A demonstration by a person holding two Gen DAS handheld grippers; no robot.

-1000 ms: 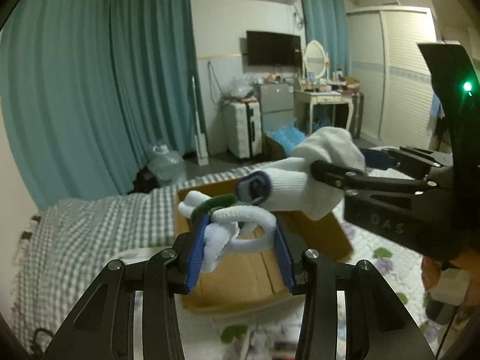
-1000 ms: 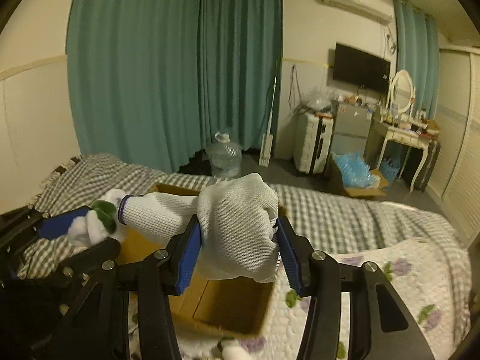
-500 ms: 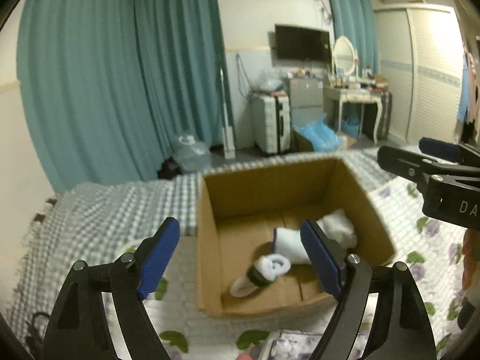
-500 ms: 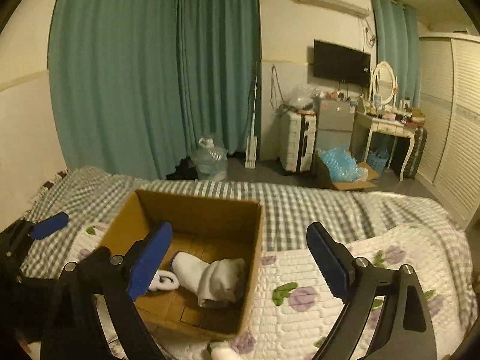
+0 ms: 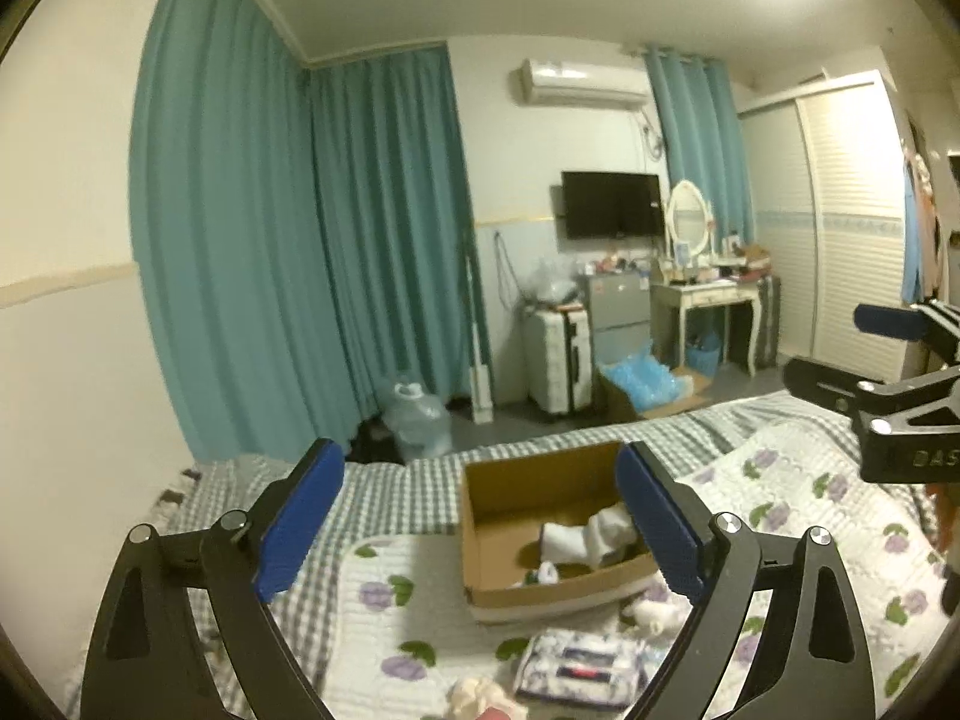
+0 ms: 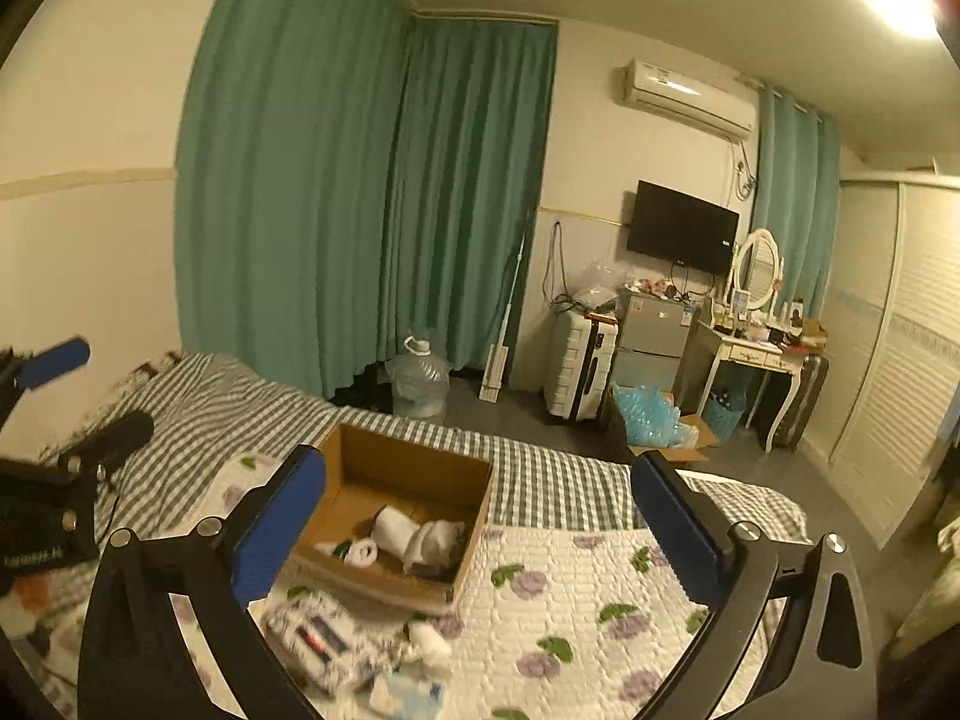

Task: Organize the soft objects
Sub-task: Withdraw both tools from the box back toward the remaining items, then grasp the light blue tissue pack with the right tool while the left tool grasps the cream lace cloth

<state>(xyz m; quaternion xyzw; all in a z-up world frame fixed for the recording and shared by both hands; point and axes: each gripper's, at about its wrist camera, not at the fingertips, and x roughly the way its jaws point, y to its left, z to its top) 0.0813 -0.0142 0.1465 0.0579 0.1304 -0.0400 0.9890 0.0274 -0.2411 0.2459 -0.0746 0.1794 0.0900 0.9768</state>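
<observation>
**Brown cardboard box holds the socks, both tongs wide and empty**

Brown cardboard, open at the top: the box [image 5: 543, 531] sits on my bed, on the seam where the grey-checked sheet [image 6: 240, 408] meets the white quilt [image 6: 600, 600] with purple flowers. Inside it lies a crumpled white sock [image 6: 420, 537], and just beside that a smaller rolled white sock with a green band [image 6: 354, 552], both down on the box floor.

My left tongs [image 5: 480, 531] are spread wide with nothing between the blue pads [image 5: 300, 516]; they are held above the bed, and the box shows in the gap between the fingers. My right tongs [image 6: 477, 540] are spread just as wide and hold nothing either, again with the box framed between the fingers, nearer the left one.

On the quilt in front of the box, close to me, lies a flat printed packet [image 5: 579, 660], blurred, so I cannot read it. Near it are small pale soft lumps [image 5: 654, 612], one just beside the box's near corner and another [image 5: 474, 693] at the bottom edge of the left view; I cannot tell what they are.

Beyond the bed hang teal curtains [image 5: 288, 252], with a water jug [image 6: 420, 381] on the floor and a white suitcase [image 6: 579, 363] against the far wall.
</observation>
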